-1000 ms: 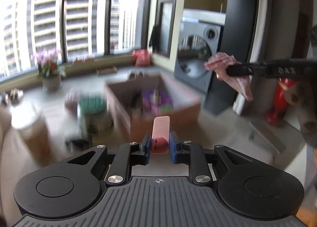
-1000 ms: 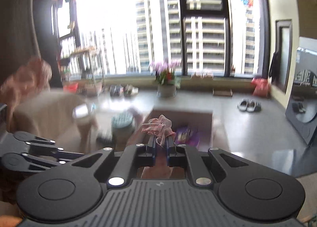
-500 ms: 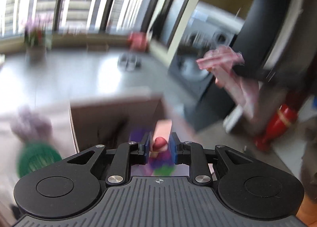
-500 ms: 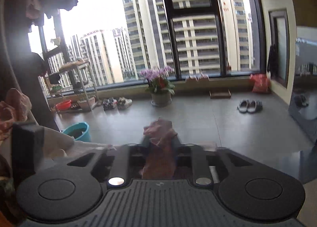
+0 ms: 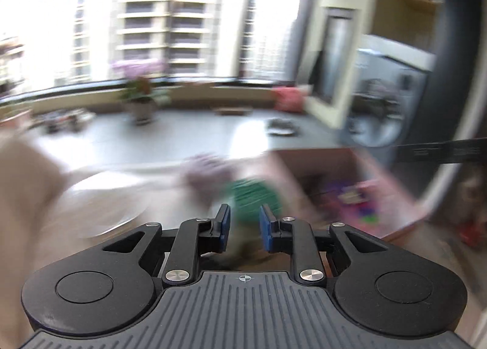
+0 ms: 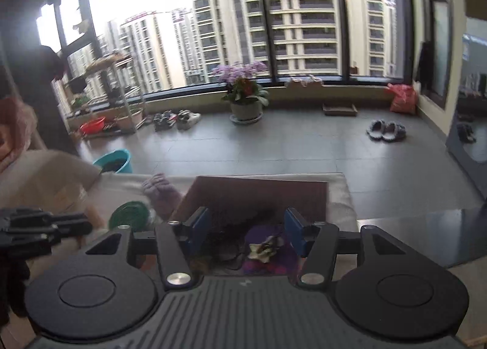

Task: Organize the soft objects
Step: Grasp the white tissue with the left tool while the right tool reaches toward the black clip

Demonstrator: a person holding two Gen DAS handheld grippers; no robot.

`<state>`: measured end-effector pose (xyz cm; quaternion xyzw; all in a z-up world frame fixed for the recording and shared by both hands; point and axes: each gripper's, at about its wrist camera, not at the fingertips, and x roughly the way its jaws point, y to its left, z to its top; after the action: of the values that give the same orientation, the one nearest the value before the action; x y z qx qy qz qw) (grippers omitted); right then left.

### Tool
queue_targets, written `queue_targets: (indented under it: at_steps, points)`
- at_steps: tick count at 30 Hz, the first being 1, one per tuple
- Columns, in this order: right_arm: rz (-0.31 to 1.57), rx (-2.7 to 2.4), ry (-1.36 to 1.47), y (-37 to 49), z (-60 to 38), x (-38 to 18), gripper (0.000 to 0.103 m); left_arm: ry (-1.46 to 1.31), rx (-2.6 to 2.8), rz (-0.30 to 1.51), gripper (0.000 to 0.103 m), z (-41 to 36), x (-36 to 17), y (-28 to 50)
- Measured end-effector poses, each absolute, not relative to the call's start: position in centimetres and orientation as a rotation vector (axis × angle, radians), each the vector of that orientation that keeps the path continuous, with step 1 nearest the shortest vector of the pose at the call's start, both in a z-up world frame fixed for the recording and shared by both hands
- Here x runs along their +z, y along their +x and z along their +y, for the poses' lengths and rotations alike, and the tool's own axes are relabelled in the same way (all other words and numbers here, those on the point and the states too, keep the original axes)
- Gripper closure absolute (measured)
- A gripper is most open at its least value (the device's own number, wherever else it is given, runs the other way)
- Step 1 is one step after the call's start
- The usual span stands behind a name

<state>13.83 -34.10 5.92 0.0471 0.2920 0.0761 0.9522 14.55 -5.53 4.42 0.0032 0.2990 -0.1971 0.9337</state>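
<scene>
Both grippers are empty — the left gripper (image 5: 243, 228) has its fingers parted a little, the right gripper (image 6: 246, 232) spreads its fingers wide above the open cardboard box (image 6: 258, 193). Inside the box lie soft things, a purple cloth (image 6: 268, 245) among them. Just left of the box sit a fuzzy mauve item (image 6: 161, 193) and a green round object (image 6: 129, 214) — blurred in the left view.
</scene>
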Motion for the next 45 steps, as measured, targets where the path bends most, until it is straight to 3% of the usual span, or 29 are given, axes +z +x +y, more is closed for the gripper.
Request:
queue_targets:
  at_steps: [5, 13, 18, 25, 30, 40, 45]
  points:
    - [0.624, 0.303, -0.007, 13.5, -27.3, 5.2, 0.048, -0.071, -0.295, 0.728, 0.079, -0.5, 0.7, 14.3]
    - [0.739, 0.417, -0.099, 14.1, -19.0, 2.2, 0.048, -0.171, -0.321, 0.708, 0.079, 0.2, -0.9, 15.2]
    - [0.766, 0.456, -0.185, 12.6, -17.2, 0.7, 0.048, -0.33, -0.283, 0.691, 0.078, 2.0, -1.7, 16.5]
    - [0.812, 0.447, -0.177, 12.2, -17.7, -0.5, 0.048, -0.289, -0.399, 0.753, 0.076, 0.1, -3.9, 16.3]
    - [0.815, 0.438, -0.164, 12.3, -17.7, -0.8, 0.048, -0.241, -0.456, 0.784, 0.091, 0.1, -3.7, 15.7]
    - [0.647, 0.423, -0.415, 12.2, -12.4, -1.6, 0.048, -0.145, -0.359, 0.701, 0.094, 5.8, -1.5, 11.5]
    - [0.662, 0.414, -0.542, 14.2, -8.8, -4.0, 0.051, -0.175, -0.366, 0.707, 0.094, 6.9, -1.9, 11.2]
